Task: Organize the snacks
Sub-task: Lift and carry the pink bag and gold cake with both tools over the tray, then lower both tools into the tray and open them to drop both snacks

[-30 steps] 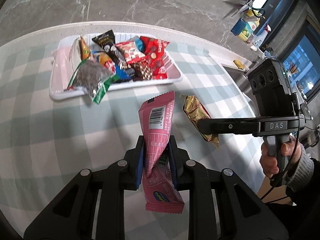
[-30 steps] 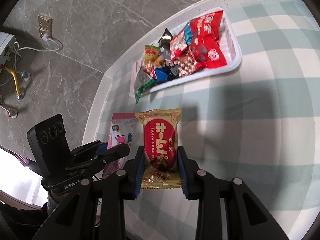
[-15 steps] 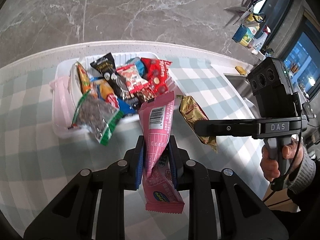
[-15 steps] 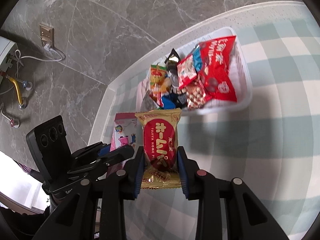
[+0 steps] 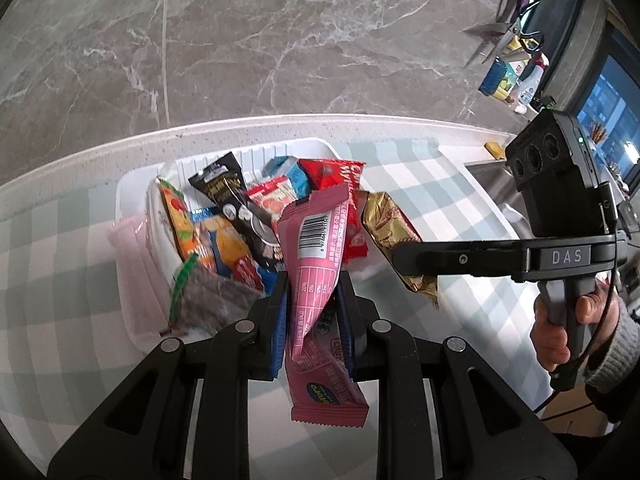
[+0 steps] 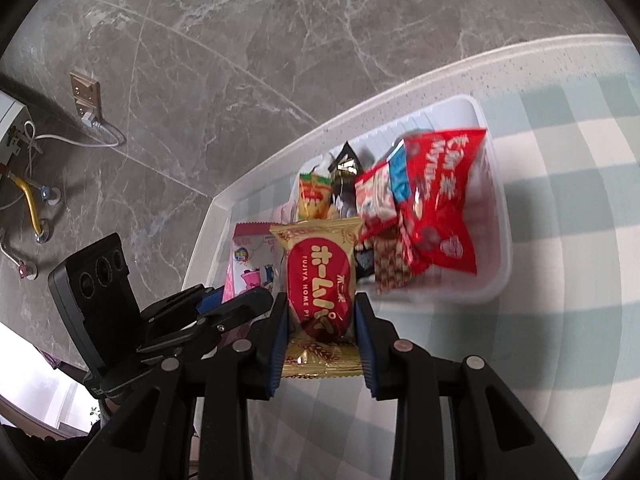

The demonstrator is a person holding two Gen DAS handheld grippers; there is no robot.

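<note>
Closest to the lens at the bottom centre of the left wrist view, the left tongs are clamped on a long pink plastic snack wrapper with a barcode, which sticks up out of the jaws and also hangs down below them. Same deal in the right wrist view: the right tongs are pinched on a gold foil snack pack with a red oval label, standing upright in the lower middle of the frame.

Just past both packs, mid-frame, sits the white plastic tray stuffed with mixed snacks, including a big red crinkly bag and a black sachet. The tray rests on the table with the pale green checked cloth. Behind it all, filling the top of both frames, is a grey marble wall.
</note>
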